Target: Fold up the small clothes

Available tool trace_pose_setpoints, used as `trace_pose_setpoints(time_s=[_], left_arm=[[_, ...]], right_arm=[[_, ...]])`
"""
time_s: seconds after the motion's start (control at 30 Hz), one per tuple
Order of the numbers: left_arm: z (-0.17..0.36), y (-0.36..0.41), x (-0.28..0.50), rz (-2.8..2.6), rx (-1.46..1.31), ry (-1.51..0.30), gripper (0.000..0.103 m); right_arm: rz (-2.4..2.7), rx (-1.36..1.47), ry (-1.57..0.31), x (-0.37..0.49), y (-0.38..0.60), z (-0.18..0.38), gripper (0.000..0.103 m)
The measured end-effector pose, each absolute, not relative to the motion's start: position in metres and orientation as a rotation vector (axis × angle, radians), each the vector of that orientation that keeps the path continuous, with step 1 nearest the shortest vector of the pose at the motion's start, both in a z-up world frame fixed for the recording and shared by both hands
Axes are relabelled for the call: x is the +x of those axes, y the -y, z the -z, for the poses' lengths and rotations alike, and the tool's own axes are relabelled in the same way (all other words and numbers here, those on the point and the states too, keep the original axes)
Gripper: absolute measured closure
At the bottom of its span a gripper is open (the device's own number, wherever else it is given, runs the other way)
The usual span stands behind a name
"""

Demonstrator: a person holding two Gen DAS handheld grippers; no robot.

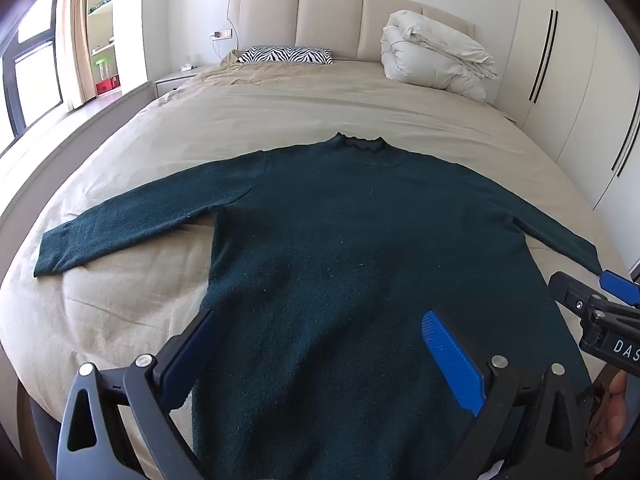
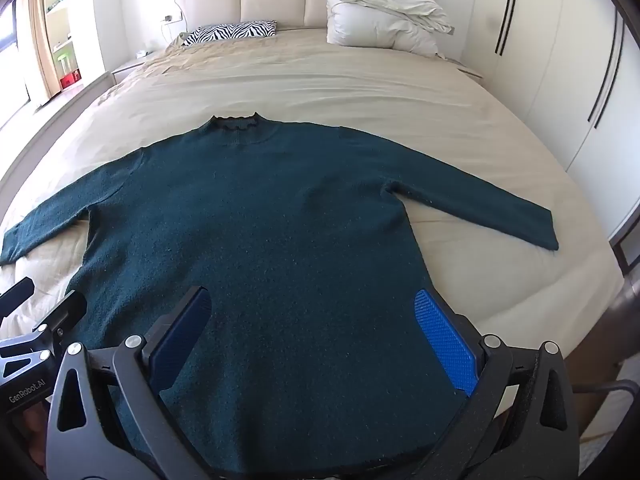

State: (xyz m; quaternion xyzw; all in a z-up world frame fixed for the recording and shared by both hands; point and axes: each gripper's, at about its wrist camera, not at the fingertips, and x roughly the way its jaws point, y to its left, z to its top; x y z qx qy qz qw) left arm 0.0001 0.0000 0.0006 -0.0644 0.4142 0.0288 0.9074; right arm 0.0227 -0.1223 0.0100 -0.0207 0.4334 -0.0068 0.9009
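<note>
A dark teal knit sweater (image 1: 320, 240) lies flat on the beige bed, neck away from me, both sleeves spread out; it also shows in the right wrist view (image 2: 256, 220). My left gripper (image 1: 320, 344) is open and empty, hovering over the sweater's lower left part near the hem. My right gripper (image 2: 316, 328) is open and empty over the lower right part. The right gripper (image 1: 592, 296) also shows at the right edge of the left wrist view, near the right sleeve's cuff. The left gripper (image 2: 40, 300) shows at the left edge of the right wrist view.
The bed sheet (image 1: 280, 112) stretches to a padded headboard (image 1: 332, 16). A zebra pillow (image 1: 286, 55) and a folded white duvet (image 1: 432, 56) lie at the head. Wardrobe doors (image 1: 580, 80) stand to the right, a window and shelves (image 1: 100, 32) to the left.
</note>
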Motion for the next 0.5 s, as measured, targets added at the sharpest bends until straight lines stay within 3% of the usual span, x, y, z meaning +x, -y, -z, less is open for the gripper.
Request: trace_pose_setpoints(time_s=[0.5], left_arm=[[0.0026,0.0027,0.0003,-0.059,-0.118,-0.852,0.0]], right_arm=[[0.015,-0.049,-0.903,0.0205,0.1239,-0.0033,0.0]])
